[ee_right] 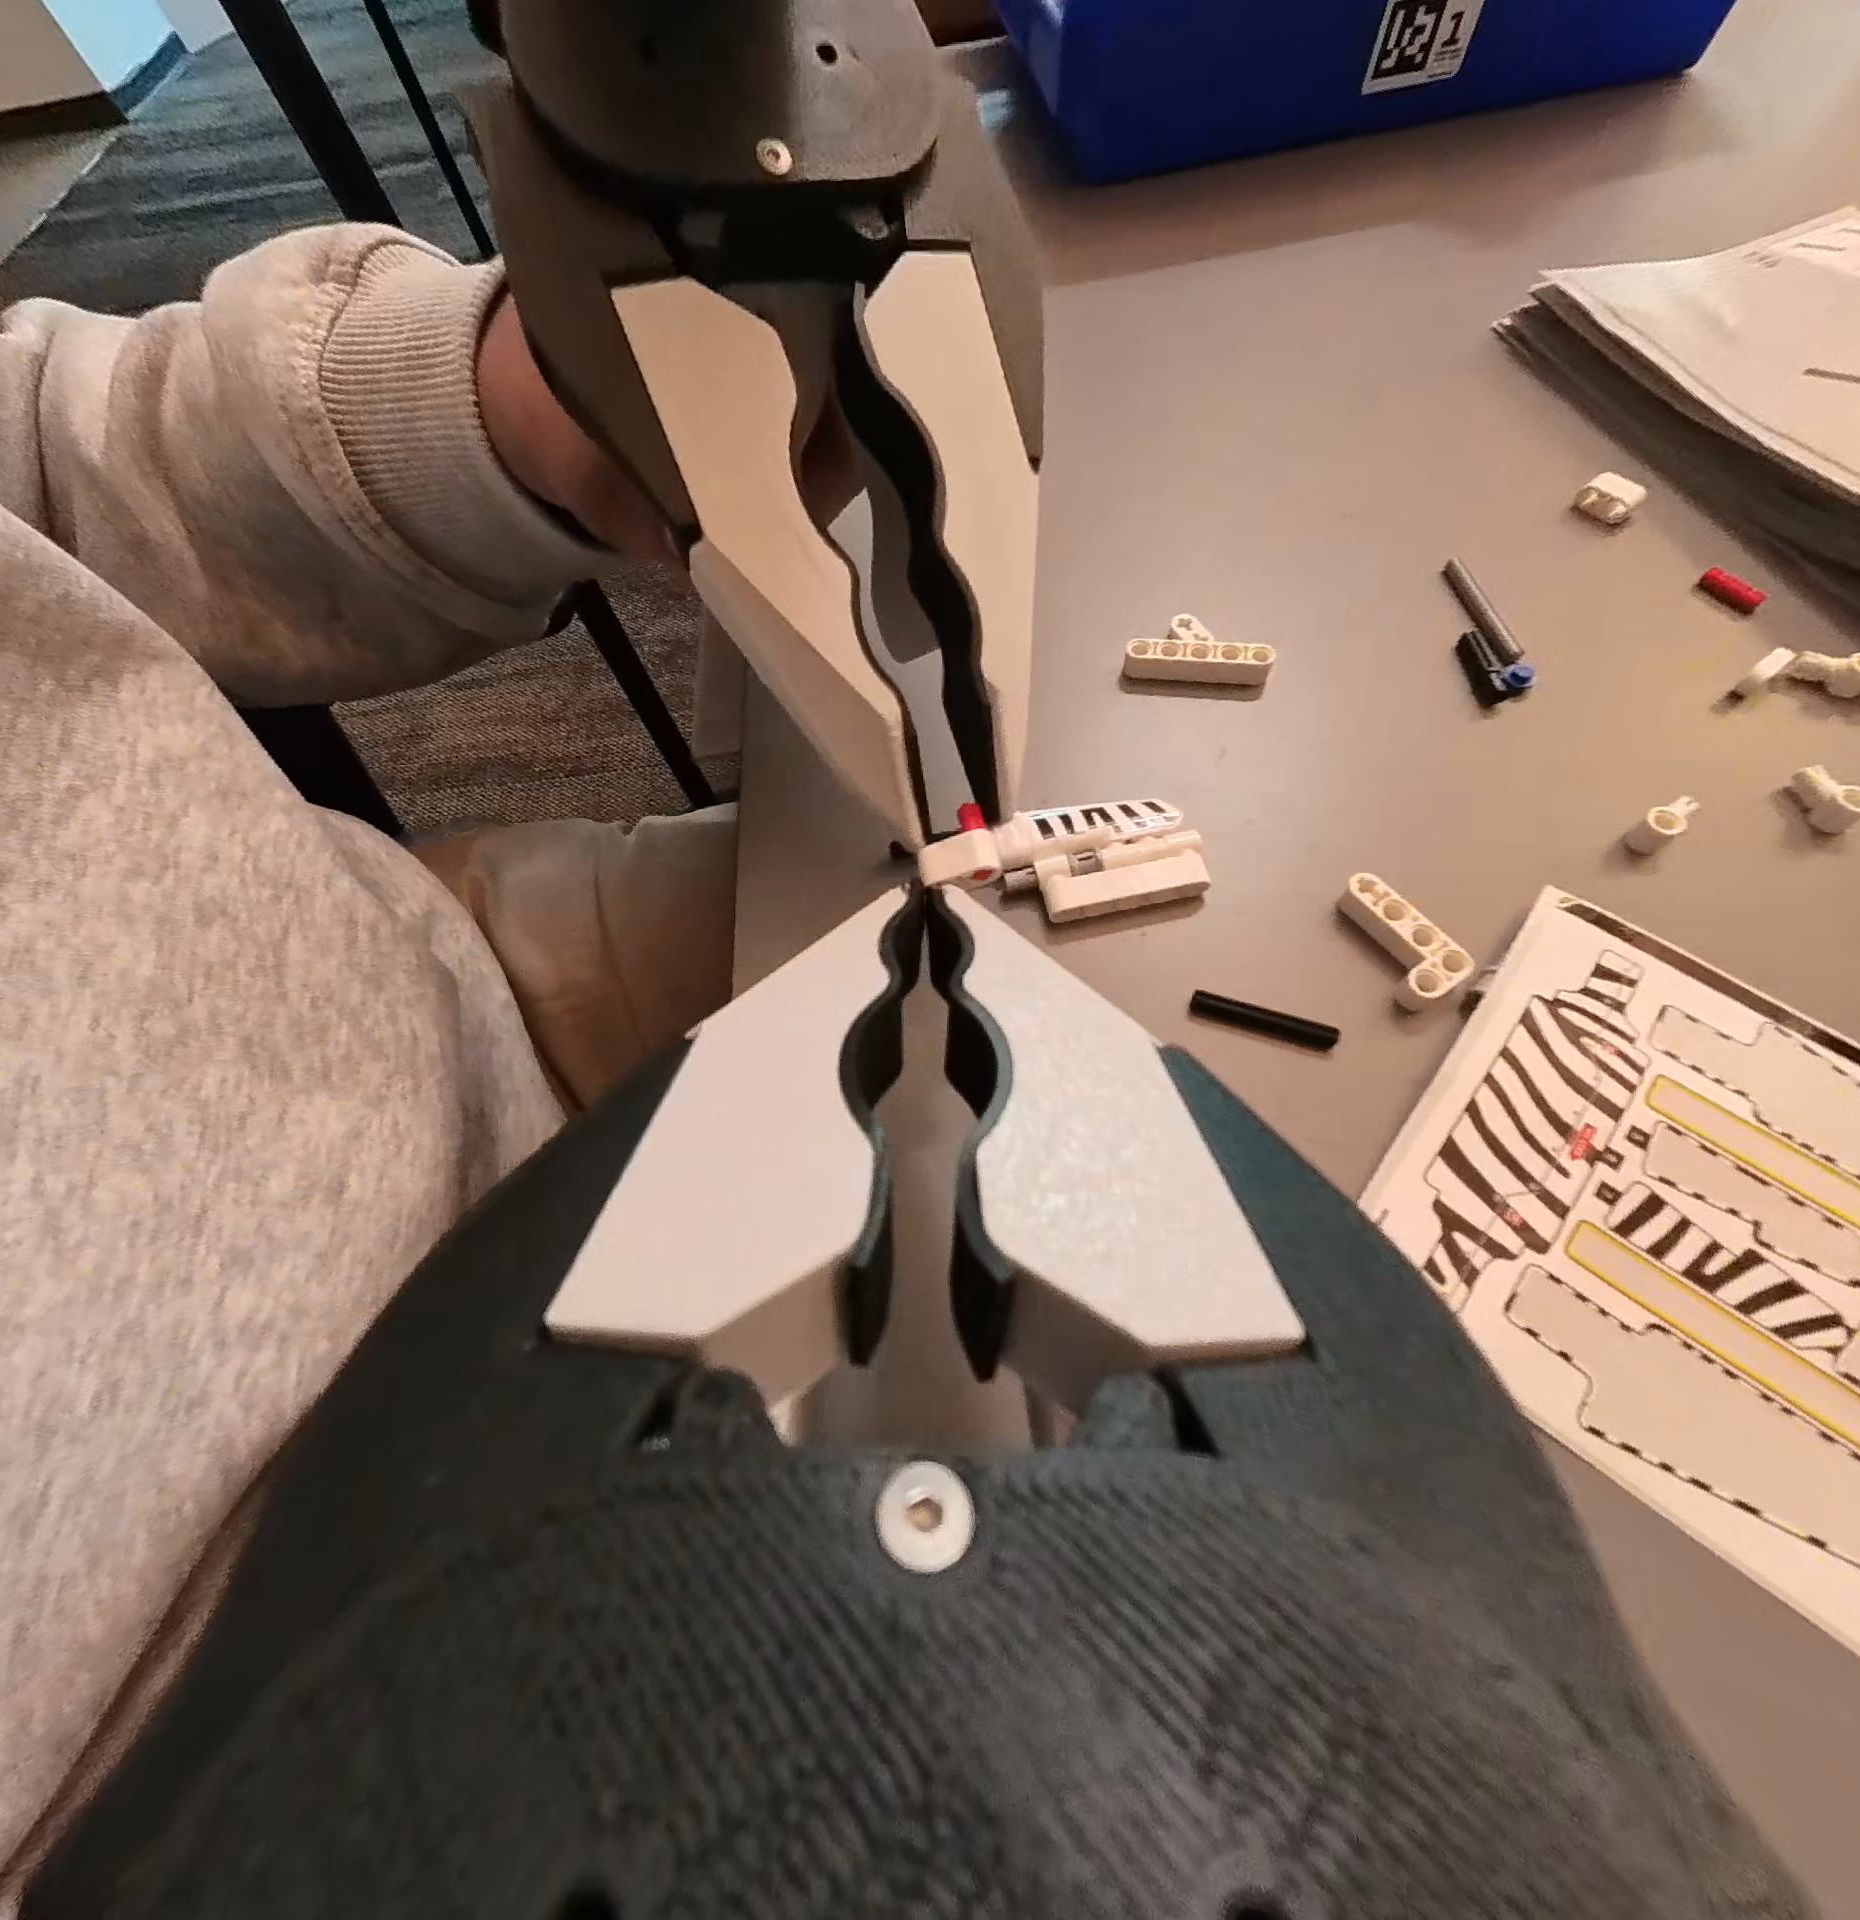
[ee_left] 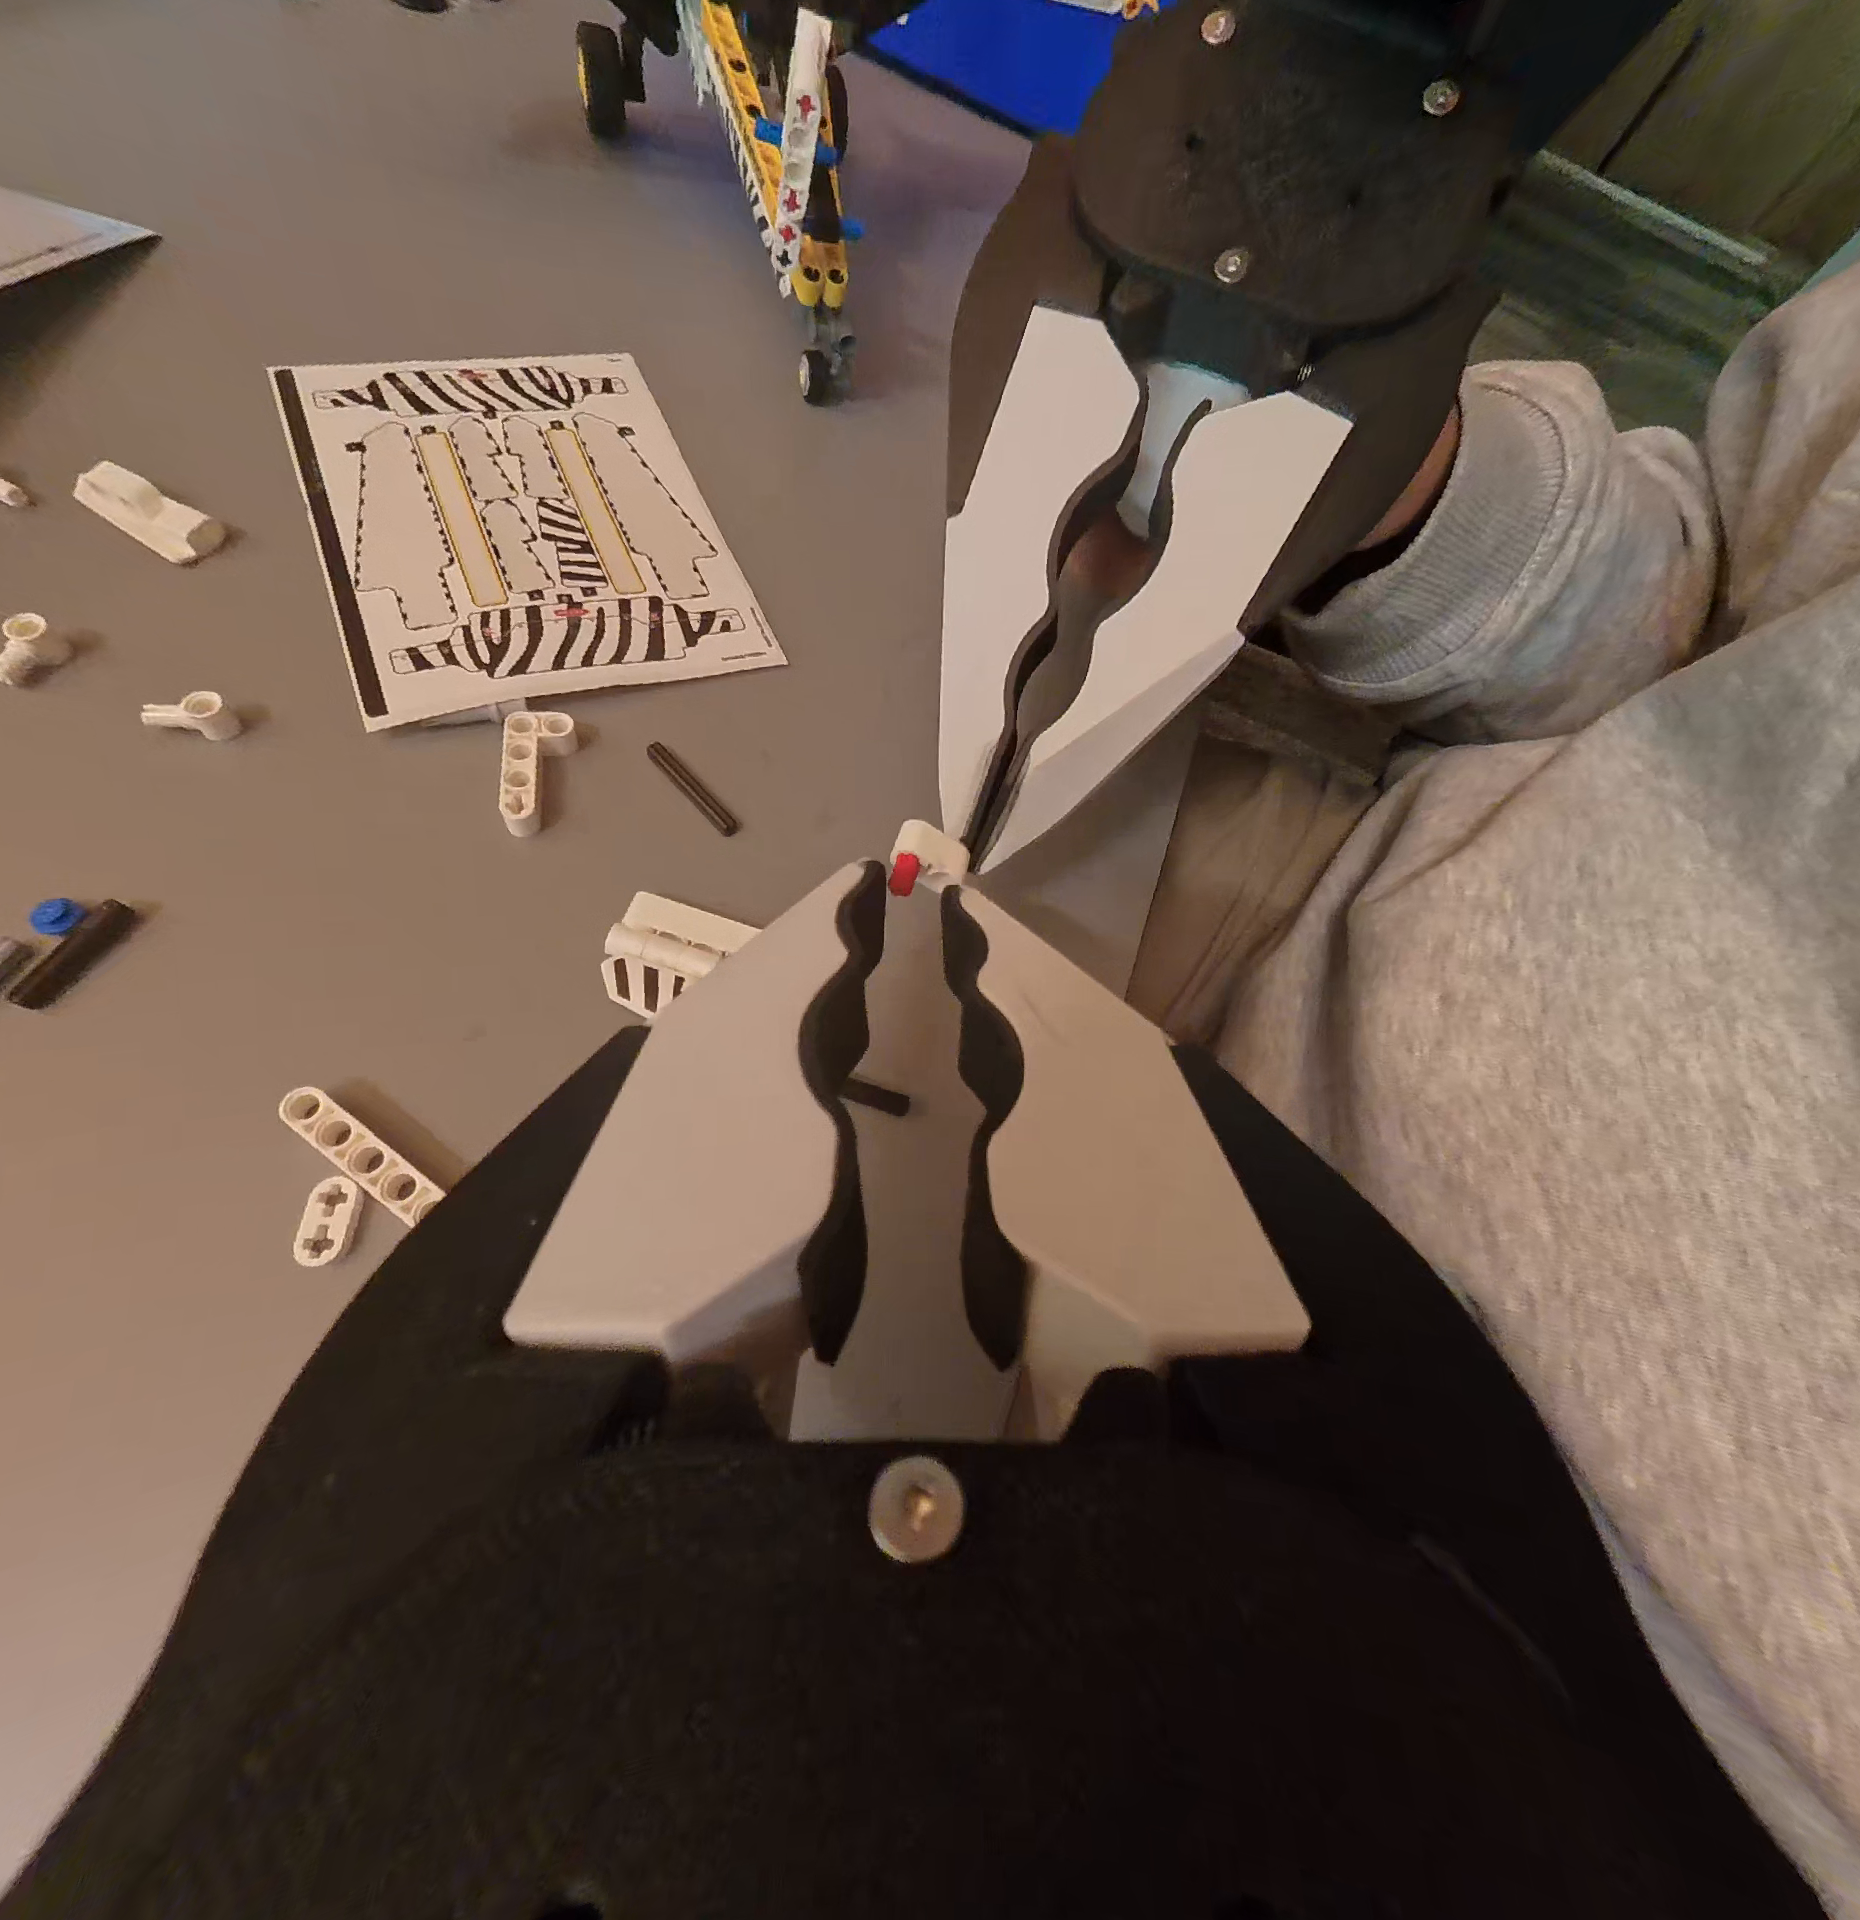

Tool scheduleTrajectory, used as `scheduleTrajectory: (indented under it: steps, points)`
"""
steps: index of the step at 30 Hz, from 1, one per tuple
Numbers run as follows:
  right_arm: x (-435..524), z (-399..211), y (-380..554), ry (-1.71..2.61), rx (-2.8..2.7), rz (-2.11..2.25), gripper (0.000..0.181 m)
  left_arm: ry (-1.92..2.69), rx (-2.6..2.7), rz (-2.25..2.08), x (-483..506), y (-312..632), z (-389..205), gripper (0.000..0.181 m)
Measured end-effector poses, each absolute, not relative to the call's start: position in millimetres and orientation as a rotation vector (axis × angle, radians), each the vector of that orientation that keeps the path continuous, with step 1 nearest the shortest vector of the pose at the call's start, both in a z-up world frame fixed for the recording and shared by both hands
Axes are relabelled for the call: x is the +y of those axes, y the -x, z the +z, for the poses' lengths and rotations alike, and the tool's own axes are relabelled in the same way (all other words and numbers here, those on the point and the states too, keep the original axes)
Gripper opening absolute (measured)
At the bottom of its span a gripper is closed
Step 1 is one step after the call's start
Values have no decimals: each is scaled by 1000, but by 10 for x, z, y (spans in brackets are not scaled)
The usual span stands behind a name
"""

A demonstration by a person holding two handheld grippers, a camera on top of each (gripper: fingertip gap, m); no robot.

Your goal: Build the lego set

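Observation:
My left gripper (ee_left: 910, 899) is nearly closed on a small red pin (ee_left: 902, 873) at its fingertips. My right gripper (ee_right: 926, 909) is shut on a small white connector (ee_right: 957, 857). The two grippers meet tip to tip above the near edge of the grey table (ee_left: 282, 935). The red pin (ee_right: 970, 816) touches the connector (ee_left: 931, 842), and red shows through the connector's hole. A white sub-assembly with a zebra-striped panel (ee_right: 1102, 842) lies on the table just beyond, also in the left wrist view (ee_left: 656, 956).
A zebra sticker sheet (ee_left: 521, 540) (ee_right: 1653, 1247) lies on the table among loose white beams (ee_left: 360, 1153), connectors and a black axle (ee_right: 1264, 1021). A yellow and black partly built model (ee_left: 791, 156) and a blue bin (ee_right: 1321, 83) stand farther back. Booklets (ee_right: 1736, 364) lie at the right. A person's grey sleeves (ee_right: 230, 468) are close by. My left and right fingertips are right by each other. The black axle (ee_right: 1264, 1021) is about 8 centimetres from both grippers' fingertips. Seen from the left wrist view (ee_left: 692, 779) as well.

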State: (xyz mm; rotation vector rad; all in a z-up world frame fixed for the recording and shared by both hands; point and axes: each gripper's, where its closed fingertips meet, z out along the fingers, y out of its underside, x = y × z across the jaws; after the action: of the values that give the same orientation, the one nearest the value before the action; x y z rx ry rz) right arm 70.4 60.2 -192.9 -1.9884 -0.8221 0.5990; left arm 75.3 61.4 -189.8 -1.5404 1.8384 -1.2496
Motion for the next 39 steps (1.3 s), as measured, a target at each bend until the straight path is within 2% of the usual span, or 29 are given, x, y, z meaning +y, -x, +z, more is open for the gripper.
scheduleTrajectory:
  steps: [13,18,24,29,31,36,39]
  points:
    - [593,-1904,-697,1973,-819,631,0,1485,1833,-1204,626,-767,-1901,1]
    - [592,-1906,-711,1979,-813,637,0,1476,1827,-1192,632,-780,-1907,13]
    - [580,-1911,-698,1982,-812,662,0,1447,1834,-1182,609,-781,-1891,3]
    - [583,-1894,-701,1975,-808,660,0,1459,1833,-1190,614,-775,-1895,2]
    - [606,-1843,-713,1946,-793,645,8,1499,1783,-1220,659,-794,-1870,2]
    - [706,-1545,-790,1767,-742,485,25,1561,1467,-1683,696,-841,-1499,1]
    - [716,-1282,-843,1589,-724,264,25,1538,1215,-2086,687,-825,-1216,1]
